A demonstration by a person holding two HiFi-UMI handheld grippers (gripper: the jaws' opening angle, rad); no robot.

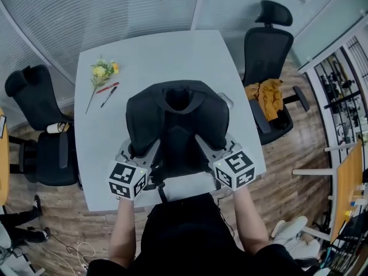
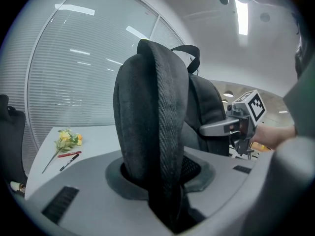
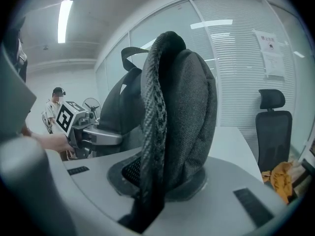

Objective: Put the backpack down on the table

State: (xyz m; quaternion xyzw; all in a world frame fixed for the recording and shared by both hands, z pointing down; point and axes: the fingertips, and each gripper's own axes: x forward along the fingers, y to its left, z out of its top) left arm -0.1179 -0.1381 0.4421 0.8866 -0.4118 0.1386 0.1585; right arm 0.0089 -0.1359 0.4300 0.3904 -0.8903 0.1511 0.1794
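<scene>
A black backpack (image 1: 177,119) stands upright over the white table (image 1: 172,50), its straps facing me. Whether its bottom touches the tabletop I cannot tell. My left gripper (image 1: 146,154) is shut on the left shoulder strap (image 2: 152,132), which rises padded and thick from between the jaws. My right gripper (image 1: 206,145) is shut on the right shoulder strap (image 3: 172,122) in the same way. Each gripper view shows the other gripper beyond the pack: the right gripper (image 2: 206,129) and the left gripper (image 3: 110,137). The carry handle (image 2: 189,53) sticks up at the top.
A yellow flower (image 1: 102,71), a red pen (image 1: 107,87) and a black pen (image 1: 108,96) lie at the table's far left. Black office chairs stand at the left (image 1: 34,96) and right (image 1: 267,56), the right chair holding an orange cloth (image 1: 265,96). A person (image 3: 55,107) stands far off.
</scene>
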